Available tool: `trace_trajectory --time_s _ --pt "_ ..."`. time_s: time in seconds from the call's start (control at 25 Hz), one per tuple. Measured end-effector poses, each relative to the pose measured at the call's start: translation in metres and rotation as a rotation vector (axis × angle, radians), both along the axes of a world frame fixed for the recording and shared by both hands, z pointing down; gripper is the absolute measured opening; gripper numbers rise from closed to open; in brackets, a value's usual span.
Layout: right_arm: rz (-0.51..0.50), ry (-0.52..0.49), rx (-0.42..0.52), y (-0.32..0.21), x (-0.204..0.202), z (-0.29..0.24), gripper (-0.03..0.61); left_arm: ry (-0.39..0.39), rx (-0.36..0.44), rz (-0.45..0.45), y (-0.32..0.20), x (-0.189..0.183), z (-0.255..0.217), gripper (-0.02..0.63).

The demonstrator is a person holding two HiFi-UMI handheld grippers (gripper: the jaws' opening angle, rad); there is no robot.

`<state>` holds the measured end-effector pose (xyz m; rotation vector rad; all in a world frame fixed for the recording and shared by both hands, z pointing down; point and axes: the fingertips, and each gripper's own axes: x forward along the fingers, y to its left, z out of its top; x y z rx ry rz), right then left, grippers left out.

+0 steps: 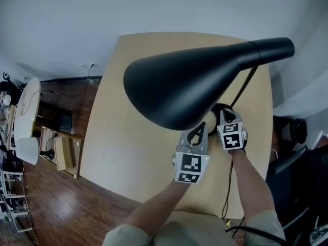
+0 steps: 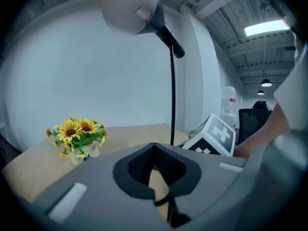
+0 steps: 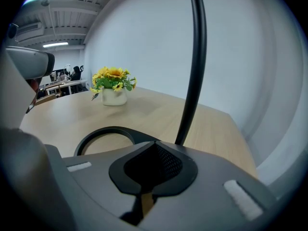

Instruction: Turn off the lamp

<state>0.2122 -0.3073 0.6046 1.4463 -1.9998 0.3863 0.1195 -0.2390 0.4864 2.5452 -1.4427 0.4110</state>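
Where the lamp stood: the black desk lamp (image 1: 179,83), with its wide cone-shaped shade, rose just ahead of the left tongs (image 1: 199,129) and the right tongs (image 1: 224,117), and the shade overhung both in the head view.
Lamp base: a flat black ring base (image 3: 103,134) lay on the bench directly in front of the right tongs, close to their tips.
Lamp stem: a thin black curved stem (image 3: 195,66) climbed from the base, just ahead and to the right of the right tongs' tips.
Left tongs: clenched, tips met, nothing between them, low over the bench.
Right tongs: clenched and empty, just beside the left tongs.
Bench: a pale wooden bench (image 1: 118,137) with rounded corners.
Flowers: a small white pot of yellow sunflowers (image 2: 77,136) stood well beyond both tongs, ahead and to the left.
Cord: a thin black cable (image 1: 228,181) ran back along the right forearm to the bench's near edge.
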Motion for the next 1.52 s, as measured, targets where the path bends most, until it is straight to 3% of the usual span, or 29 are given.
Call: trace_trajectory --time_s 0.44,0.84,1.2,1.52 --pt "0.074 -0.079 0.22 0.065 -0.016 -0.102 -0.002 0.023 0.066 0.025 0.032 -0.026 -0.037 -0.006" --pt "0.173 -0.149 0.356 0.166 -0.045 -0.186 -0.002 0.037 0.147 0.083 0.102 -0.085 -0.077 -0.006" --pt "0.186 -0.151 0.444 0.281 -0.122 -0.244 -0.002 0.107 0.25 0.179 0.193 -0.153 -0.137 -0.006" --pt "0.241 -0.157 0.463 0.38 -0.199 -0.273 -0.002 0.104 0.265 0.222 0.272 -0.235 -0.151 -0.006"
